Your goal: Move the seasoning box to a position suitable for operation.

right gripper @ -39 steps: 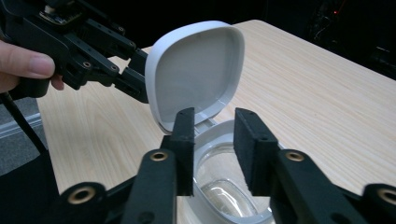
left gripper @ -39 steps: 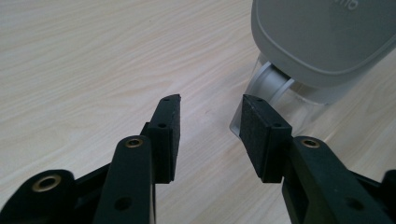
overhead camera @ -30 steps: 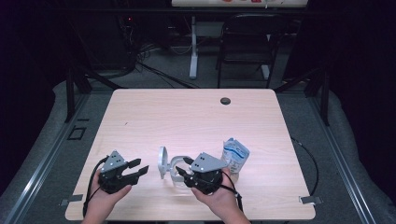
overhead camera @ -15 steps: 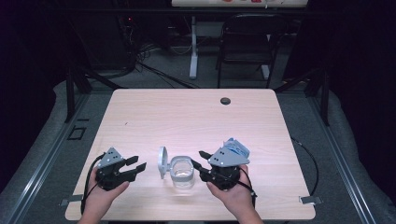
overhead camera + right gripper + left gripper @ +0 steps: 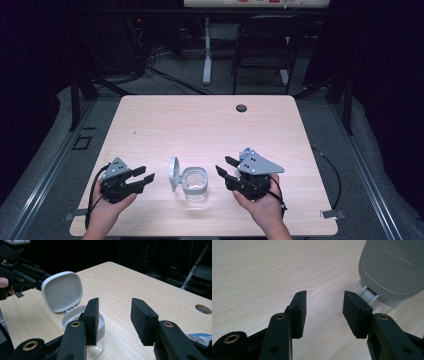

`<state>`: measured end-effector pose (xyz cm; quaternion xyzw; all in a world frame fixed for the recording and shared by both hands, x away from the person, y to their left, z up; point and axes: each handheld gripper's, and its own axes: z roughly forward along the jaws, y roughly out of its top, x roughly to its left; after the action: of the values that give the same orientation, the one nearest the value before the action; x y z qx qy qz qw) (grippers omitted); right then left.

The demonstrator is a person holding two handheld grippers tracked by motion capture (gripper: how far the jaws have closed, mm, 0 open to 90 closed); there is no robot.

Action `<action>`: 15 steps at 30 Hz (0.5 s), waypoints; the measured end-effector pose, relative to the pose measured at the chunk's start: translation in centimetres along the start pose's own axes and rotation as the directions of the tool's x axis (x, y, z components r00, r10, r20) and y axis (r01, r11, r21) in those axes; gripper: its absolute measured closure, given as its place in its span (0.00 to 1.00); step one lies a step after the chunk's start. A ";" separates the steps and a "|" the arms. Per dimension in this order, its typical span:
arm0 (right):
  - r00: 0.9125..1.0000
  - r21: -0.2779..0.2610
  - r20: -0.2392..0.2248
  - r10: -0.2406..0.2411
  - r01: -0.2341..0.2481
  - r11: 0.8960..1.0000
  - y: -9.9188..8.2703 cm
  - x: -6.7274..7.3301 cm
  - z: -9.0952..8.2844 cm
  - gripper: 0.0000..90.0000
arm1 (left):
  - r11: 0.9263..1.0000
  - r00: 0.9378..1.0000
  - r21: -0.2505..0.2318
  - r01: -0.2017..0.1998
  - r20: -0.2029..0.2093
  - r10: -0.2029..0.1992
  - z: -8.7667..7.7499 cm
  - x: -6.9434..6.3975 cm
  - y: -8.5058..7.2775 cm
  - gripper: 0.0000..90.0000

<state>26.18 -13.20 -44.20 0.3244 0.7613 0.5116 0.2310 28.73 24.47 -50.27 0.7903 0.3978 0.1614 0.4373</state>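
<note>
A: Where does the jar (image 5: 195, 184) sit relative to the two grippers?

B: On the table (image 5: 200, 125), near the front edge, between them. In the high view it lies at about 3 o'clock from the left gripper (image 5: 145, 174) and at about 8 o'clock from the right gripper (image 5: 223, 165).

A: And the lid (image 5: 173, 173)?

B: It is hinged open and stands nearly upright on the jar's 9 o'clock side. Its outer face is toward the left gripper, and its hollow inner face is toward the right one.

A: Which gripper is nearer?

B: The right one is nearer the jar's body, just beside the rim. The left one is nearer the lid. In the left gripper view the lid sits at about 1 o'clock from the jaws, off their line and not between them.

A: What are the jaws doing?

B: Both pairs stand apart and hold nothing. The right pair has just been opening, with only bare table between its pads. In the right gripper view the jar shows at about 10 o'clock, partly behind one jaw.

A: So what does the next move depend on?

B: Probably the hinge side. A push that closes the lid would have to come from 9 o'clock, which suits the left gripper. A blue-and-white packet (image 5: 200, 336) lies by the right gripper, should something need to go in first.
</note>
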 end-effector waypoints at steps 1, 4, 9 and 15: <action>1.000 0.000 0.002 0.001 -0.001 1.000 0.0 0.0 -0.1 0.65 | 1.000 1.000 0.002 0.001 -0.002 -0.001 0.0 0.0 0.0 0.61; 1.000 -0.006 0.002 0.001 -0.001 1.000 0.1 -0.1 -0.2 0.65 | 1.000 1.000 0.003 0.006 -0.003 -0.006 -0.1 0.1 0.0 0.60; 1.000 -0.017 0.012 0.002 -0.002 1.000 0.2 -0.2 -0.6 0.64 | 1.000 1.000 0.003 0.008 -0.006 -0.008 0.0 0.1 -0.1 0.60; 0.999 -0.048 0.050 0.011 -0.008 0.999 0.7 -1.0 -2.3 0.61 | 1.000 1.000 0.003 -0.001 -0.003 0.001 0.1 -0.2 0.0 0.60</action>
<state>25.49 -15.20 -42.70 0.3350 0.7412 0.5227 0.2552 28.66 24.26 -50.33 0.7911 0.3981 0.1620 0.4353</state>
